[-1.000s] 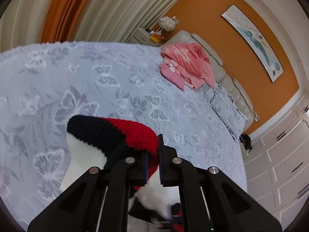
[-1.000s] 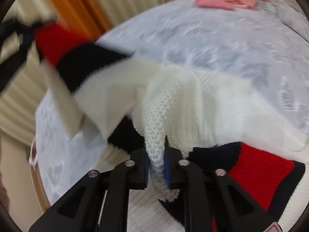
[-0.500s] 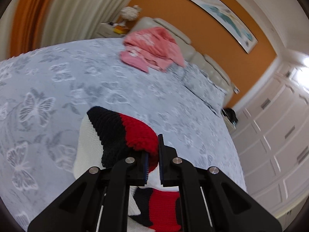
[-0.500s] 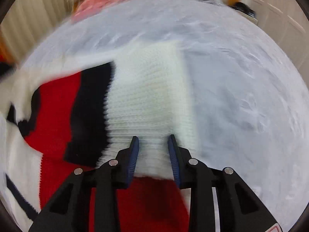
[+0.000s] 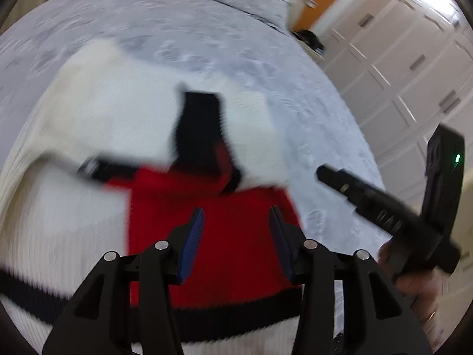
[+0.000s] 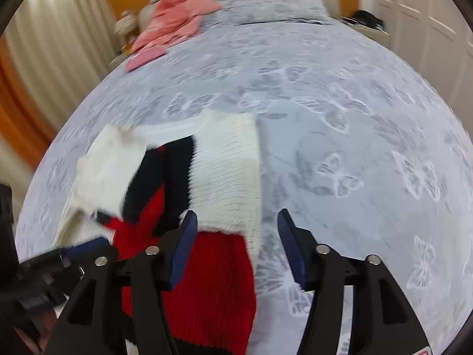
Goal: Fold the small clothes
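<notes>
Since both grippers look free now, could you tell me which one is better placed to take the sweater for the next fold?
Probably the left gripper: it is open directly over the sweater. The right gripper, also open, sits at its edge, partly over the bedspread.

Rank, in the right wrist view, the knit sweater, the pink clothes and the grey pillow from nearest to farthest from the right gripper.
1. Knit sweater: directly ahead and left of the open right gripper, on the bedspread.
2. Pink clothes: far upper left, near the head of the bed.
3. Grey pillow: at the headboard, top centre, slightly behind the pink clothes.
</notes>
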### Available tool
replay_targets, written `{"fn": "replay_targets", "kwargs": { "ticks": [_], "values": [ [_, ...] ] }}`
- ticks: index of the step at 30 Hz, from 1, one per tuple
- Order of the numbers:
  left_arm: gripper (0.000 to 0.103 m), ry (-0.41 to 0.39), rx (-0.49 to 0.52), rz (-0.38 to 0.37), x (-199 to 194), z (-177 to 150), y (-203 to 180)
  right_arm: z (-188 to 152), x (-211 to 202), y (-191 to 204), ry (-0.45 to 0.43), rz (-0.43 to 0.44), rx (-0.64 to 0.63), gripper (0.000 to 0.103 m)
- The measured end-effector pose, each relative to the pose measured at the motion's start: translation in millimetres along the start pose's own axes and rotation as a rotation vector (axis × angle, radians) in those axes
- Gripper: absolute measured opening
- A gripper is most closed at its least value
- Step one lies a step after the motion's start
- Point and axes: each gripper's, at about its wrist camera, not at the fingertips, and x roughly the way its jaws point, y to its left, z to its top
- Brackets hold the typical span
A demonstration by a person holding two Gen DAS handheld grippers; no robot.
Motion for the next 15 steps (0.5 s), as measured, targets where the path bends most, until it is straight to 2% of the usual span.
{"fn": "replay_targets", "kwargs": {
  "ticks": [2, 4, 5, 6, 7, 8, 9, 10, 12, 13, 15],
  "values": [
    [0.049, -0.05, -0.083, 0.025, -20, -4, 25, 5, 11, 15, 0.003, 0.009, -0.065, 0.065],
    [0.057, -0.111, -0.186, 0.013, -40, 1, 53, 11, 25, 28, 0.024, 0.08, -0.064, 0.065],
    [0.065, -0.159, -0.297, -0.038, -53, 6, 77, 16, 37, 33, 0.061, 0.172, -0.026, 0.067],
    [0.069, -0.178, -0.373, -0.073, -56, 8, 92, 19, 50, 36, 0.106, 0.253, 0.016, 0.067],
    [0.069, -0.189, -0.478, -0.114, -58, 9, 113, 20, 58, 41, 0.134, 0.265, 0.056, 0.066],
    [0.069, -0.188, -0.582, -0.156, -55, 12, 133, 19, 60, 46, 0.13, 0.235, 0.067, 0.067],
    [0.069, -0.186, -0.655, -0.157, -50, 15, 151, 18, 56, 57, 0.097, 0.19, 0.042, 0.067],
    [0.068, -0.187, -0.684, -0.122, -46, 16, 161, 18, 51, 71, 0.051, 0.149, -0.018, 0.067],
    [0.067, -0.203, -0.696, -0.027, -39, 23, 175, 15, 44, 114, -0.02, 0.086, -0.221, 0.071],
    [0.067, -0.213, -0.712, -0.014, -36, 27, 180, 13, 45, 134, -0.026, 0.074, -0.311, 0.072],
    [0.065, -0.226, -0.75, -0.048, -32, 34, 190, 9, 60, 179, -0.026, 0.024, -0.521, 0.073]
  ]
}}
